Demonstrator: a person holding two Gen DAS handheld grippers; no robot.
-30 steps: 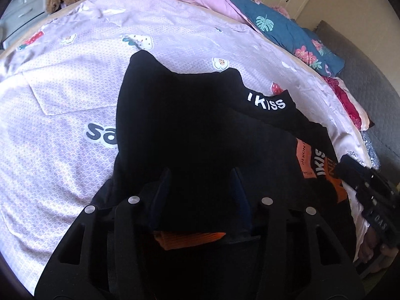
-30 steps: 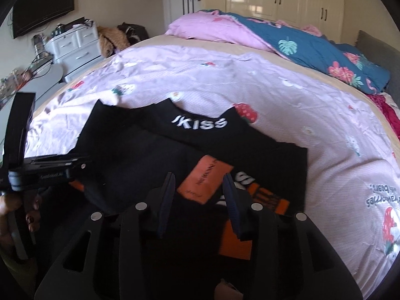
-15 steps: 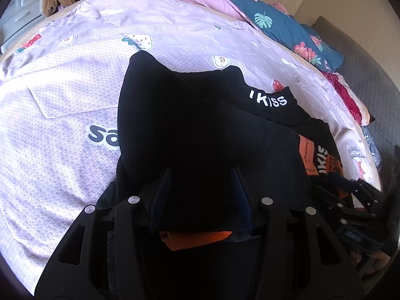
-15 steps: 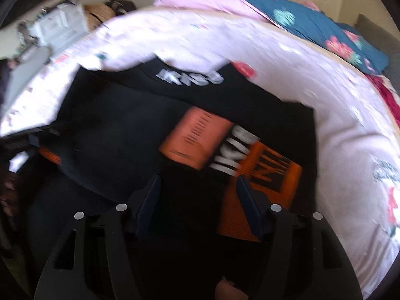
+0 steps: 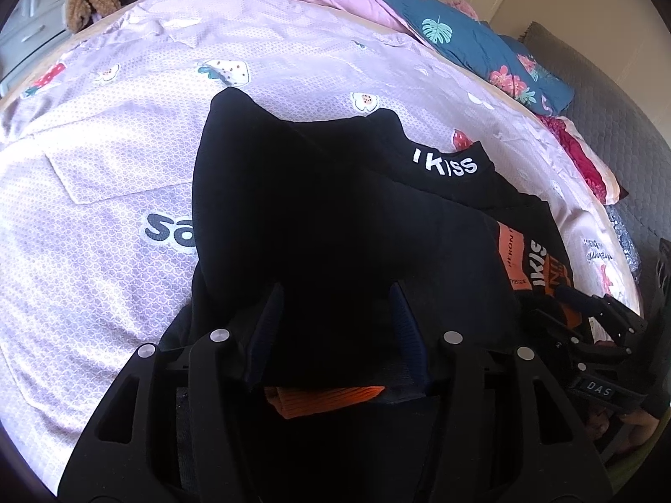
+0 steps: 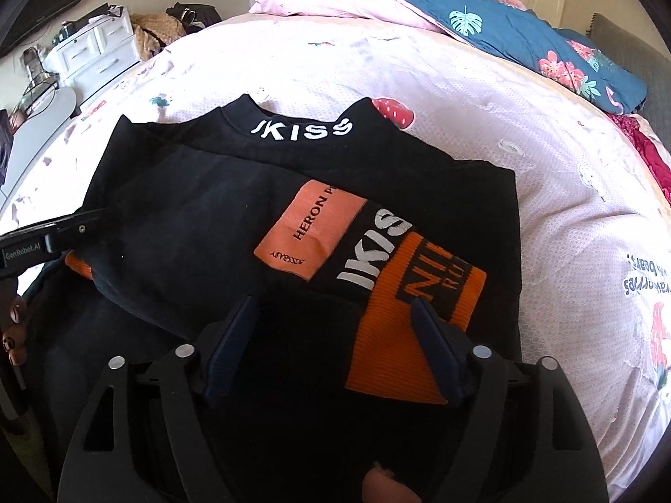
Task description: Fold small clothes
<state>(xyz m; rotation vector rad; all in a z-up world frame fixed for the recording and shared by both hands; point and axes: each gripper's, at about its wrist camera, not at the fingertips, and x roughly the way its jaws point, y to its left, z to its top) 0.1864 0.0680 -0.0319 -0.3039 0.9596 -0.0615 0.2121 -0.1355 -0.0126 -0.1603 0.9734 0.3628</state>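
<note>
A black sweater (image 5: 327, 209) with a white "IKISS" collar, an orange patch (image 6: 310, 230) and an orange cuff (image 6: 415, 327) lies partly folded on the bed (image 5: 105, 134). It also shows in the right wrist view (image 6: 201, 218). My left gripper (image 5: 337, 318) is open, its jaws either side of the sweater's near left edge, above an orange cuff (image 5: 323, 396). My right gripper (image 6: 335, 335) is open over the sweater's near edge, its right finger beside the orange cuff. The right gripper shows at the far right of the left wrist view (image 5: 587, 327).
The bed has a pale pink printed sheet. A pink and blue floral duvet (image 6: 482, 12) is heaped at the far side. White drawers (image 6: 92, 46) and a clothes pile (image 6: 163, 29) stand beyond the bed's left edge. A grey headboard (image 5: 608, 96) is at right.
My right gripper has opened wider and dropped closer to the sweater's near edge by the orange cuff. My left gripper has barely moved.
</note>
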